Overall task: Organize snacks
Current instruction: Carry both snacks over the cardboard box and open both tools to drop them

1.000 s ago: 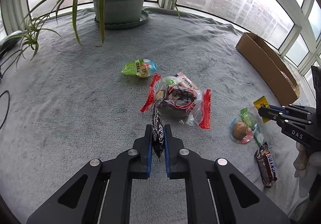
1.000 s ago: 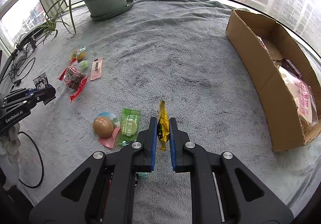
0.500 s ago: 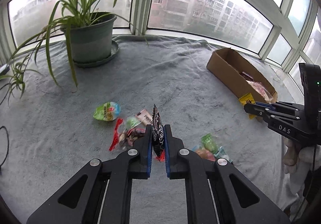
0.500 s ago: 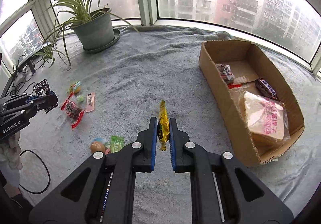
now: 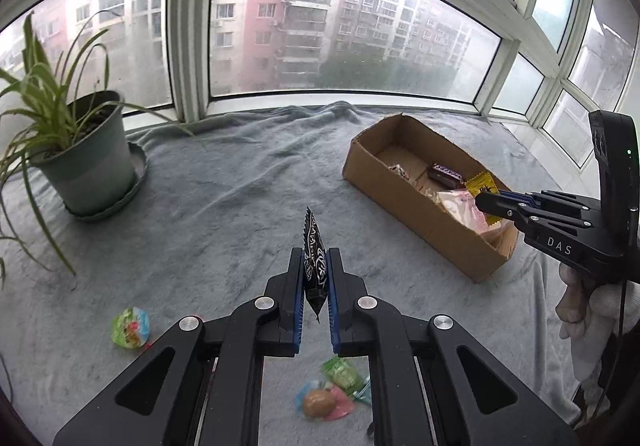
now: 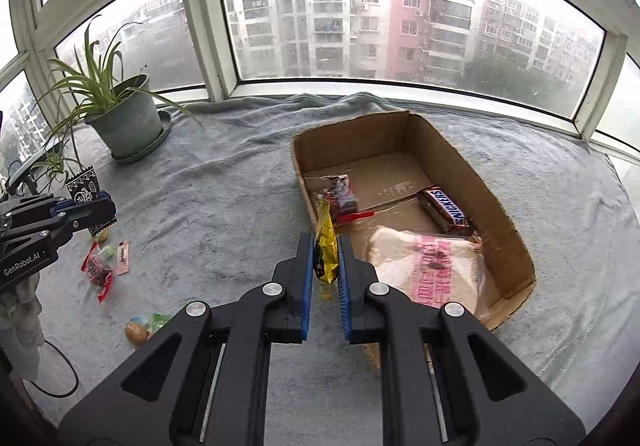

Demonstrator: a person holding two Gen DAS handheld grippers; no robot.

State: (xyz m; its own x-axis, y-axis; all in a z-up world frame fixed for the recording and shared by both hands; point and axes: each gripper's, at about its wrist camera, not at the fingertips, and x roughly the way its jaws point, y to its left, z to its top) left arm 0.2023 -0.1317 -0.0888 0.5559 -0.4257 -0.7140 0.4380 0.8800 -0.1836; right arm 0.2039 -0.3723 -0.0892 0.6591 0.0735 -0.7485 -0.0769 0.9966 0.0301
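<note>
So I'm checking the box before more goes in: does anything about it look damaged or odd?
Yes. The cardboard box has a ragged, torn near end wall, cut down lower than the sides. The big pink-printed bag lies against that low end, so it could slide out. Otherwise nothing stands out.

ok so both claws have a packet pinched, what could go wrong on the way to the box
1. The right claw holds the yellow packet by a thin edge; it could slip out short of the box.
2. The left claw and its black packet may crowd the right claw over the narrow box.
</note>
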